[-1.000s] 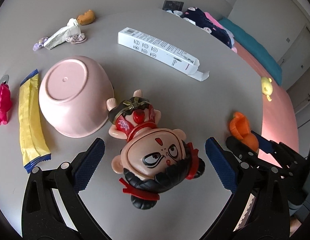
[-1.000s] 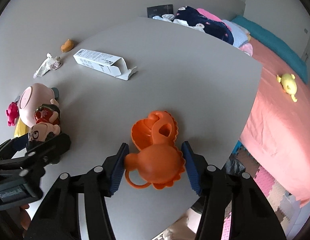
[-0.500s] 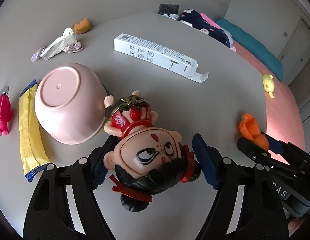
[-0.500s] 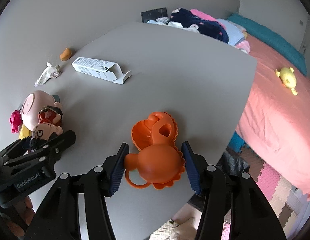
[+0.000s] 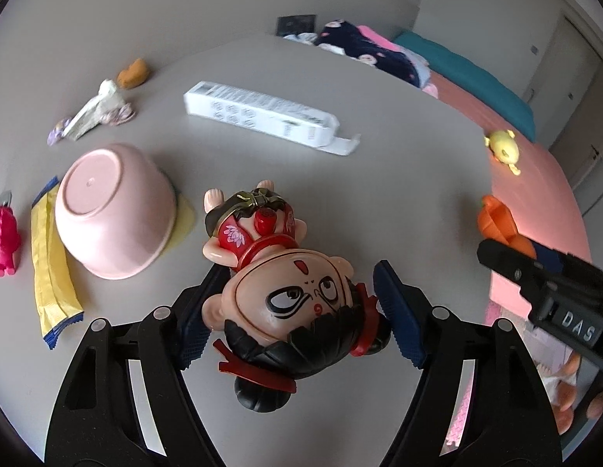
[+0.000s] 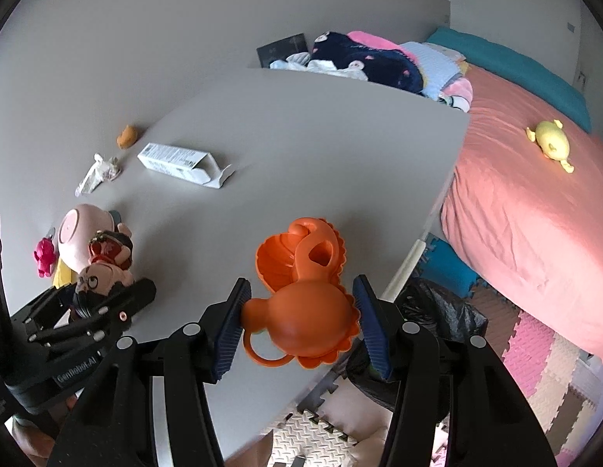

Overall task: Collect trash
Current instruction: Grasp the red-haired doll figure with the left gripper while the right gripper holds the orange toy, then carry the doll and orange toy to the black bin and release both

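My left gripper (image 5: 297, 319) is shut on the big head of a cartoon doll figure (image 5: 286, 295) in red clothes and holds it above the grey table (image 5: 398, 202). My right gripper (image 6: 301, 323) is shut on an orange plastic toy (image 6: 301, 292) near the table's right edge; it also shows in the left wrist view (image 5: 500, 225). On the table lie an open white carton (image 5: 262, 116), a yellow wrapper (image 5: 48, 257) and a crumpled wrapper (image 5: 95, 113).
An upturned pink bowl (image 5: 111, 210) lies left of the doll. A pink toy (image 5: 4, 241) and a small orange toy (image 5: 132, 73) lie at the table's left and back. A black trash bag (image 6: 437, 319) stands below the table's right edge. A bed (image 6: 535, 214) lies to the right.
My left gripper closed on the doll's head and lifted it off the table. My right gripper kept its hold on the orange toy and rose, toward the table's right edge.
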Demonstrator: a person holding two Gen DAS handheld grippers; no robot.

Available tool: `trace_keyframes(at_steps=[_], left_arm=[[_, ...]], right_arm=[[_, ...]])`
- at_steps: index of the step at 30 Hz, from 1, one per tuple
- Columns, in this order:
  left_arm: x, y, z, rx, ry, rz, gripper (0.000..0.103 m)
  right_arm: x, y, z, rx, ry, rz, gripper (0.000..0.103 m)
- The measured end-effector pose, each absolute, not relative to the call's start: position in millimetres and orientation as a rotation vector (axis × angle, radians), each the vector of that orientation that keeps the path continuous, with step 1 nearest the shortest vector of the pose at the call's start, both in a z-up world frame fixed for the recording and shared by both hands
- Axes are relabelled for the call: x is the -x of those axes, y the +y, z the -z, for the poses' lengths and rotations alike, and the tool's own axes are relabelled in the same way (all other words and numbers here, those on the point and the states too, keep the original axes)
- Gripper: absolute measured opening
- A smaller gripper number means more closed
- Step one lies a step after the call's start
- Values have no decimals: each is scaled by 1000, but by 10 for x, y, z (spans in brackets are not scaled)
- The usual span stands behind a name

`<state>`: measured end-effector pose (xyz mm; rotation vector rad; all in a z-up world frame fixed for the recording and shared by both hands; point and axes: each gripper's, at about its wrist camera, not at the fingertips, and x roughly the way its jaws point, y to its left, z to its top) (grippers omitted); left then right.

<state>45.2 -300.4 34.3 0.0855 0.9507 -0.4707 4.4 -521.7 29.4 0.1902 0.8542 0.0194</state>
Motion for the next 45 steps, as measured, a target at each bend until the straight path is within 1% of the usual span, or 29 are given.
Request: trace_keyframes(at_steps=[5,12,21,35,45], left_arm=[[-252,-3221,-444,-135,901,510,74],[-95,-3575,-531,-155,895,580,74],[142,-4185,-634,-234,869,658,74],[623,-5215,-396,-383,891,796,74],[794,-5557,-191,-469,909,829,74]], right_arm=[[80,-5420,-406,-198,824,-1,56],[288,-5776,-536,-215,784,20,56],[559,-6387,-487,-270,765,100,56],[949,-7322,-231,-365,778,231,56],[981,-7625,-29,-408,809,269,56]])
